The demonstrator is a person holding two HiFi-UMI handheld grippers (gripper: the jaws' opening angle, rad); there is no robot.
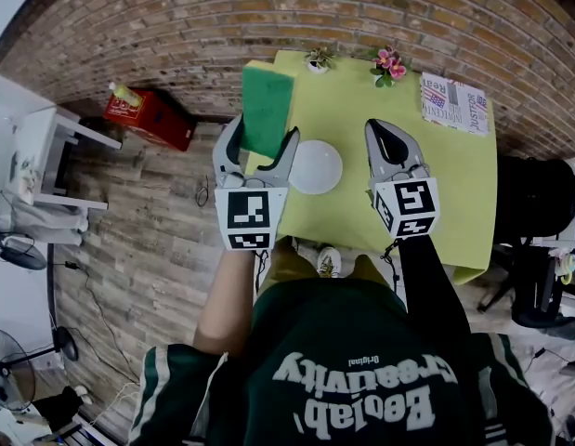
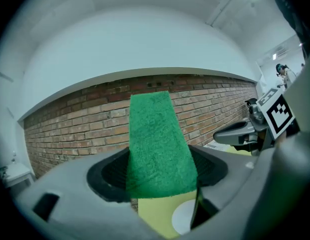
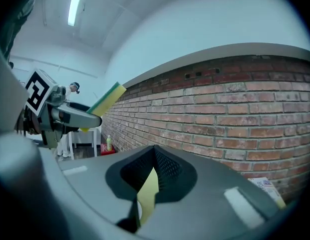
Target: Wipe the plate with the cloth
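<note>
Yellow table [image 1: 426,156], plate [image 1: 317,166] near the front. Left gripper [image 1: 264,137] is clamped on the cloth [image 1: 267,110], probably ready to wipe. Right gripper [image 1: 391,130] is closed, holding nothing.

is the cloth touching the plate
No, the cloth is held up in the left gripper, beside the plate and off it.

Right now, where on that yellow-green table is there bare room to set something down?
Widest free patch: the yellow-green table, right side, between round white plate and printed booklet. Another strip lies between plate and pink-flowered pot. Crowded at left, where the green cloth is held.
</note>
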